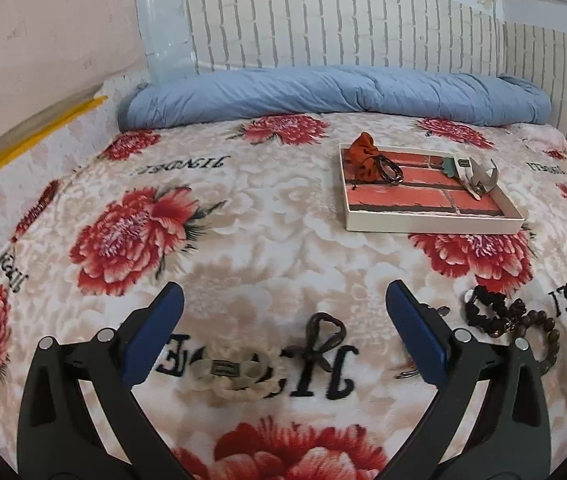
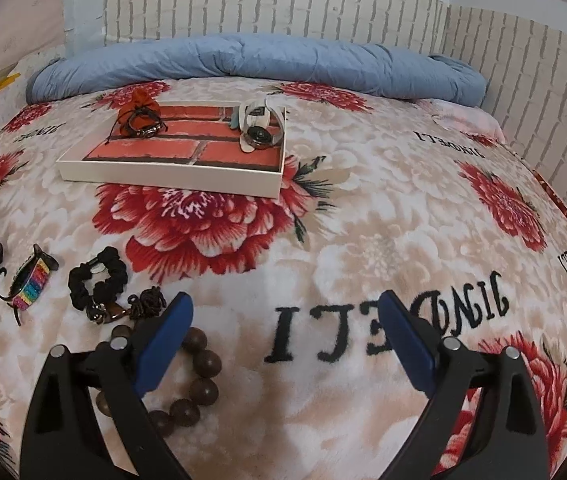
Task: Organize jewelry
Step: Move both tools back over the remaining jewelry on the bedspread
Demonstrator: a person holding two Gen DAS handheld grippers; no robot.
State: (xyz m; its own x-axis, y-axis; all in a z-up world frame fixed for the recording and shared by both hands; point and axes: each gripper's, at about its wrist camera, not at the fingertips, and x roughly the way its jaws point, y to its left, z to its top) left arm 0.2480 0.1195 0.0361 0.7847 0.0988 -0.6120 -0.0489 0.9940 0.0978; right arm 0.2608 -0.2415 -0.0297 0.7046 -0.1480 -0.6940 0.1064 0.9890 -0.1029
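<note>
On the bed's floral blanket [image 1: 267,216], a white tray [image 2: 171,178] with a red brick-print floor holds an orange pouch [image 2: 139,102], dark ring bracelets [image 2: 145,128] and a watch [image 2: 259,134]. Nearer than the tray lie brown wooden beads [image 2: 199,376], a black scrunchie [image 2: 97,276], a rainbow clip [image 2: 31,284] and a cream chain bracelet [image 1: 231,376]. Left gripper [image 1: 283,316] and right gripper [image 2: 285,320] both spread wide, holding nothing.

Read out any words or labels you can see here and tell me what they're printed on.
"JINGELI": woven in black on the floral blanket, repeated many times, appearing upside down from these cameras.
Dark tag on the cream chain bracelet: too small to read.
Dark tag on the white watch in the tray: too blurred.
</note>
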